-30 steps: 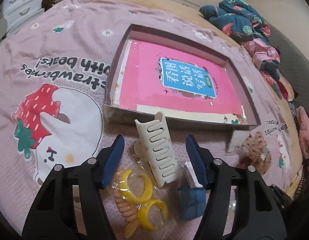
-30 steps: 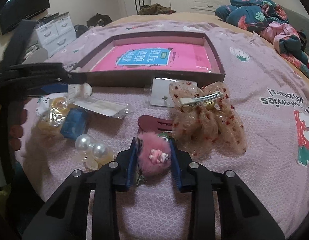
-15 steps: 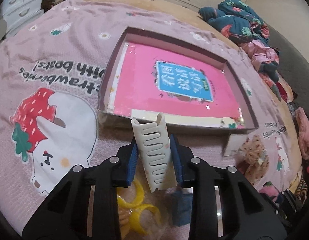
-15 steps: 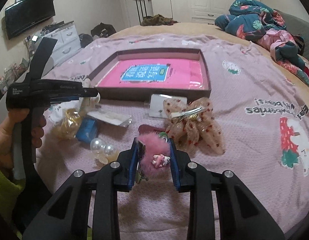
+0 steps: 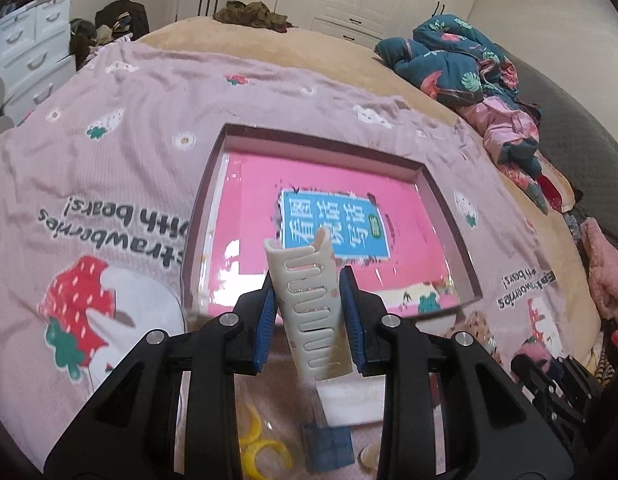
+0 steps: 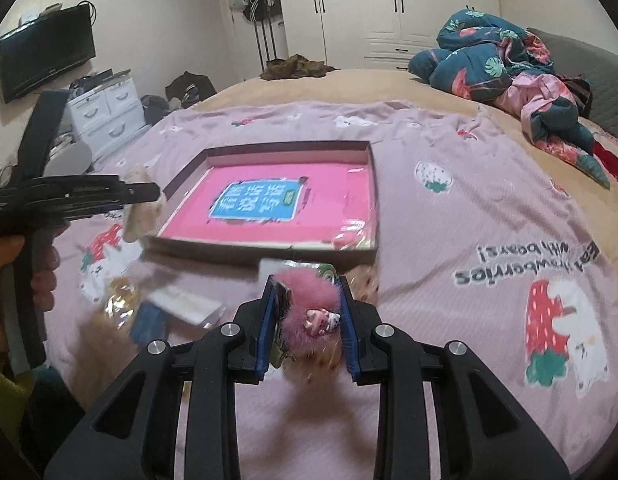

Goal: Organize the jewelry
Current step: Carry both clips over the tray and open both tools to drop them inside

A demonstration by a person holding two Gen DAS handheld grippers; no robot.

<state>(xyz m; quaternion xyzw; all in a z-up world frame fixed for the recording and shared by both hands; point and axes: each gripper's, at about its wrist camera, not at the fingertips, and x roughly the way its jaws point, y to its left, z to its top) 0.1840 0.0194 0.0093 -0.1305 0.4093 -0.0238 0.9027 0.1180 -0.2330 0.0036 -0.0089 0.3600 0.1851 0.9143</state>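
Left gripper [image 5: 309,312] has its blue pads pinched onto a cream hair claw clip [image 5: 309,304], holding it up off the bed so its tip pokes out over the near edge of the shallow box [image 5: 449,200]. The box sits on the pink strawberry bedspread [image 5: 129,128] with a pink book [image 5: 261,208] lying flat inside. Under that gripper there's a yellow hair tie [image 5: 257,436] in clear wrap and a small blue packet [image 5: 329,444] on the spread.

Right gripper [image 6: 307,316] is squeezed onto a fluffy pink pom-pom clip [image 6: 309,300] (little figure charm on the front), lifted just in front of the box's near wall. In the right wrist view the other gripper shows at the left with the cream clip hanging from it; things lower left are blurred.
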